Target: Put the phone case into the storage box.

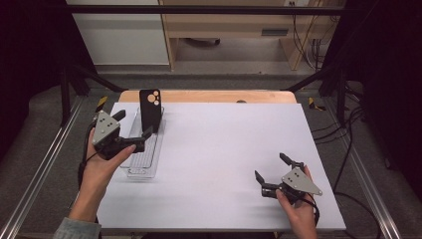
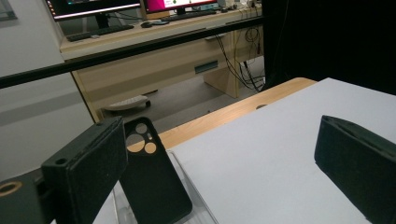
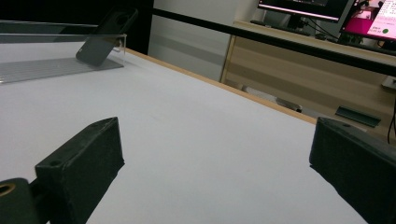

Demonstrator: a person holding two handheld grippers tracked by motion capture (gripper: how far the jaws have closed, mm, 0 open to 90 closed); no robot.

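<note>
A black phone case (image 1: 150, 110) with round camera cut-outs stands nearly upright at the far end of a clear plastic tray (image 1: 142, 162) on the white table's left side. My left gripper (image 1: 133, 124) is open, held over the tray's left rim just short of the case, and nothing is between its jaws. In the left gripper view the case (image 2: 152, 184) stands beside the left jaw, not within the gripper (image 2: 217, 135). My right gripper (image 1: 271, 166) is open and holds nothing, low over the table at the front right. From the right gripper view (image 3: 212, 135) the case (image 3: 105, 35) leans far off.
The white table top (image 1: 224, 149) has a wooden strip (image 1: 209, 96) along its far edge. A black frame bar (image 1: 199, 9) crosses above the back. Desks with monitors (image 2: 93, 7) stand beyond the table. Cables (image 1: 348, 149) trail along the right side.
</note>
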